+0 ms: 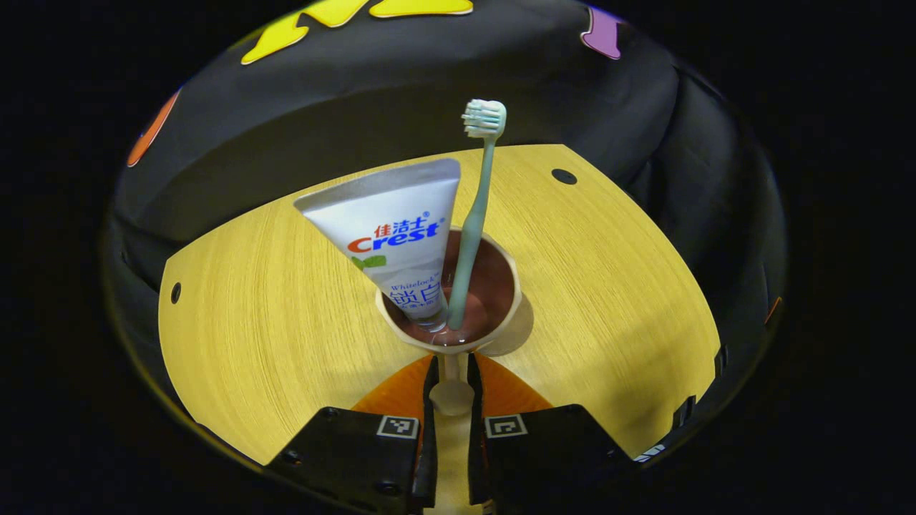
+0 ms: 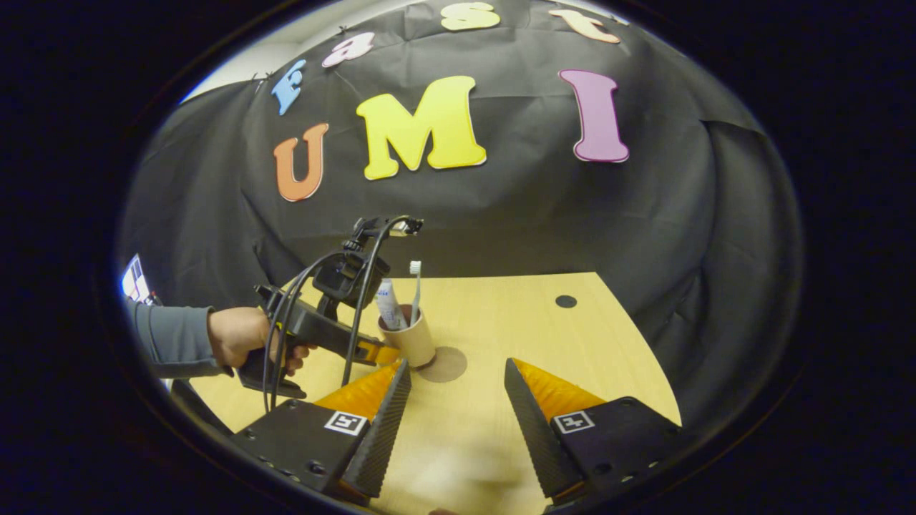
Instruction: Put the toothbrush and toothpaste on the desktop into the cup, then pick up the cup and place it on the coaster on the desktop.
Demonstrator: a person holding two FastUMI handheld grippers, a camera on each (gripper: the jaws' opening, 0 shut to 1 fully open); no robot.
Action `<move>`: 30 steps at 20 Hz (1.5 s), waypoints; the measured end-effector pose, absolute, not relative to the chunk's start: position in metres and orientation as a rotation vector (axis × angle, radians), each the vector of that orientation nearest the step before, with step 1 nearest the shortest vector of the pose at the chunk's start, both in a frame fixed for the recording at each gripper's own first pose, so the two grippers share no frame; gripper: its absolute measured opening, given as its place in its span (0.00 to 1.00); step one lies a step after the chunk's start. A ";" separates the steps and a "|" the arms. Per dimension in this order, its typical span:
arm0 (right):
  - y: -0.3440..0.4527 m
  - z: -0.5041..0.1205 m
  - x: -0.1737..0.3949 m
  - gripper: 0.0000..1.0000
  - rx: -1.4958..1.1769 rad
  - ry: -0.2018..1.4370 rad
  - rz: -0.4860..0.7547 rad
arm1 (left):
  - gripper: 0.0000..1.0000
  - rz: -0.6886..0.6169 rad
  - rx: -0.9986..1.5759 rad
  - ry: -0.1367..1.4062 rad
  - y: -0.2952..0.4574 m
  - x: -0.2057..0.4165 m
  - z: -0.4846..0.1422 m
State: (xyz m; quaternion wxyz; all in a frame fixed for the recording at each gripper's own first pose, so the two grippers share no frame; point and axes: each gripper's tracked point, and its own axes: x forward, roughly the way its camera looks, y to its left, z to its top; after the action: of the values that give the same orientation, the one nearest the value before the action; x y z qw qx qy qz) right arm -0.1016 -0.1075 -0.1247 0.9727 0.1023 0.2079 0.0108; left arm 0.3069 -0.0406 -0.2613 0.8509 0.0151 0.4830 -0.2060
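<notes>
— Where's our cup (image 1: 449, 304)?
— Pinched by its handle in our left gripper (image 1: 451, 400), toothpaste tube (image 1: 401, 236) and toothbrush (image 1: 476, 214) inside, just beside the coaster (image 2: 444, 364).
— The right gripper (image 2: 451, 400)?
— Spread wide, idle.

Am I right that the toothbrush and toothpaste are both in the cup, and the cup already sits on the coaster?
Not quite. The toothbrush and toothpaste are in the cup, but the right gripper view shows the cup held beside the coaster, not on it.

Cup (image 2: 409, 336) beside coaster (image 2: 444, 364), jaws apart.
</notes>
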 end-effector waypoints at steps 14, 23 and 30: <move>-0.136 -0.138 -0.111 0.79 0.222 0.447 -0.031 | 0.19 -0.459 0.053 1.039 -0.054 0.324 -0.272; -0.130 -0.132 -0.102 0.79 0.208 0.436 0.001 | 0.39 -0.466 0.024 0.962 -0.047 0.327 -0.236; -0.122 -0.118 -0.098 0.79 0.162 0.360 0.026 | 0.63 -0.406 -0.062 0.822 -0.029 0.301 -0.173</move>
State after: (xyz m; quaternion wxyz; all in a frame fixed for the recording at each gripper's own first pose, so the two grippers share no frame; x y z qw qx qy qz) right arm -0.0978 -0.1224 -0.1175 0.9805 0.0806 0.1786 0.0128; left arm 0.3014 -0.0286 -0.1733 0.8964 -0.0300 0.3965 -0.1960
